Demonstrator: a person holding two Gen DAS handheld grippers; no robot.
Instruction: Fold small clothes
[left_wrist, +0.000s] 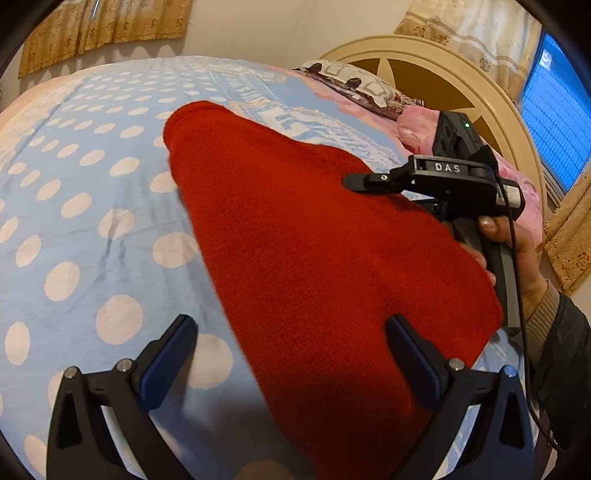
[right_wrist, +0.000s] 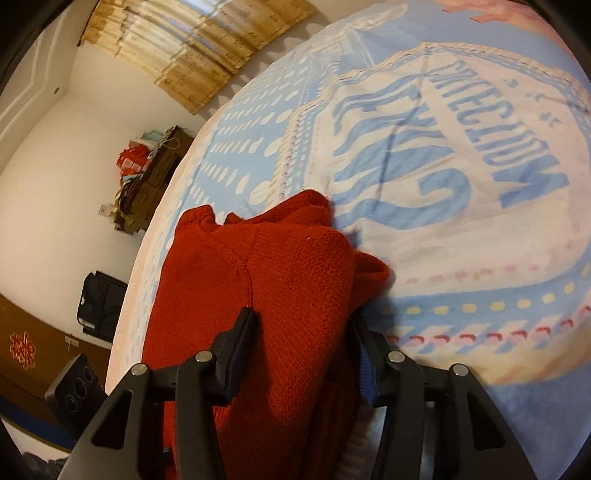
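A red knitted sweater (left_wrist: 295, 229) lies in a long folded strip across the blue polka-dot bedsheet (left_wrist: 74, 221). My left gripper (left_wrist: 291, 332) is open wide over its near end. One finger stands over the sheet and the other is against the cloth, neither pinching it. In the right wrist view, my right gripper (right_wrist: 304, 325) is shut on a thick bunched fold of the sweater (right_wrist: 295, 266), which fills the gap between its fingers. A hand (left_wrist: 517, 251) holds that tool's black body (left_wrist: 458, 173) at the sweater's right edge.
A cream headboard (left_wrist: 424, 74), a patterned pillow (left_wrist: 354, 81) and a pink quilt (left_wrist: 417, 125) sit at the bed's far right. Large blue lettering (right_wrist: 480, 166) covers the sheet beyond the sweater. Off the bed's left edge are a black bag (right_wrist: 99, 306) and stacked clutter (right_wrist: 147, 177).
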